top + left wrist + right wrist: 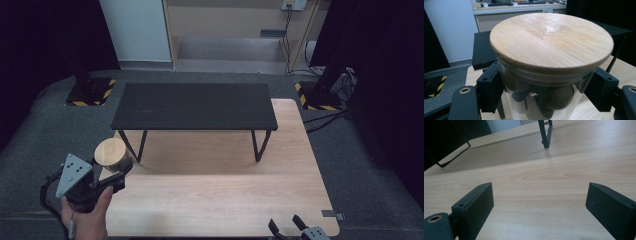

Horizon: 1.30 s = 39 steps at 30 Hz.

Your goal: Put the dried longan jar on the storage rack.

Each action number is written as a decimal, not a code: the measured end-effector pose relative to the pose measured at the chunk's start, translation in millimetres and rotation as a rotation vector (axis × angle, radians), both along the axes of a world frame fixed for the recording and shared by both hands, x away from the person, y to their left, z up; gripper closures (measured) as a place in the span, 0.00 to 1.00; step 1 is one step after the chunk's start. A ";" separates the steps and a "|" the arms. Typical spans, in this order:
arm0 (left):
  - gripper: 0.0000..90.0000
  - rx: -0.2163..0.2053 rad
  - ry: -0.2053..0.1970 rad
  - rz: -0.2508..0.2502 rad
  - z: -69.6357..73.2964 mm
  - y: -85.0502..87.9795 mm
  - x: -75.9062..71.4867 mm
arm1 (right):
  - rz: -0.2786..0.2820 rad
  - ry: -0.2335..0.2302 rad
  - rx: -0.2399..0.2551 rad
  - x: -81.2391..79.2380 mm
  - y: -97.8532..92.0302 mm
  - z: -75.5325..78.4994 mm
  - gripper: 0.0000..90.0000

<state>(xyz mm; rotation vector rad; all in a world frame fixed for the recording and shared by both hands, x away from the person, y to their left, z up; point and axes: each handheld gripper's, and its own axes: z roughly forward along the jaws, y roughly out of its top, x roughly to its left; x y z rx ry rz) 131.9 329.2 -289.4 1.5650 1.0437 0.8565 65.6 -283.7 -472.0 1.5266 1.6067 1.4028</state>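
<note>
High view: the left tool (107,176) grips a glass jar (113,156) with a bamboo lid at the bench's (210,200) 9 o'clock edge, beside the black stand (195,106).

Left gripper view: both jaws press the jar (544,100) walls; dark balls (556,96) lie inside.

Right gripper view: the right tool (539,202) is spread wide above bare bench (544,177).

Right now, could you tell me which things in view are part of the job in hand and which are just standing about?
In play:
- glass jar with wooden lid, dark balls inside
- left gripper, fingers on either side of the jar
- wooden table

Standing about:
- black raised shelf
- right gripper, open over bare tabletop
- floor cables
</note>
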 end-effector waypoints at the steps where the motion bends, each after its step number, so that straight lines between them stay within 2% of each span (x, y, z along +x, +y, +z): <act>1: 0.27 0.003 0.002 -0.002 2.4 -0.6 3.3 | 0.000 -0.001 -0.001 0.0 -0.2 -0.1 0.09; 2: 0.27 -0.005 0.009 -0.016 6.2 0.5 10.6 | -0.004 -0.001 0.001 -0.3 -0.4 0.0 0.09; 5: 0.27 -0.009 0.016 -0.023 9.4 0.5 17.7 | -0.005 -0.001 0.002 -0.4 -1.0 0.4 0.09; 11: 0.27 -0.014 0.005 -0.023 16.7 -2.7 38.5 | -0.013 -0.002 0.000 0.6 -2.4 1.4 0.09; 16: 0.27 -0.017 0.000 -0.021 20.1 -3.0 47.9 | -0.020 -0.005 -0.001 1.8 -3.0 2.3 0.09; 19: 0.27 -0.013 0.005 -0.015 23.7 -2.9 58.7 | -0.023 -0.004 -0.003 3.3 -3.4 3.1 0.09; 23: 0.27 -0.012 0.007 -0.009 25.4 -2.4 67.2 | -0.024 -0.005 -0.006 5.8 -3.5 3.8 0.09; 26: 0.27 -0.013 0.023 -0.010 27.5 -0.2 81.3 | -0.025 -0.005 -0.009 9.0 -3.1 5.0 0.09; 32: 0.27 -0.014 0.030 -0.001 27.3 0.3 97.2 | -0.027 -0.005 -0.010 12.2 -2.7 6.7 0.09; 33: 0.27 -0.017 0.032 0.002 27.0 0.1 104.3 | -0.029 -0.005 -0.011 13.2 -3.0 7.0 0.09; 34: 0.27 -0.017 0.032 0.002 27.0 0.1 104.3 | -0.029 -0.005 -0.011 13.2 -3.0 7.0 0.09; 39: 0.27 -0.011 0.047 0.014 25.8 -2.2 123.5 | -0.037 -0.004 -0.013 15.2 -3.8 7.8 0.09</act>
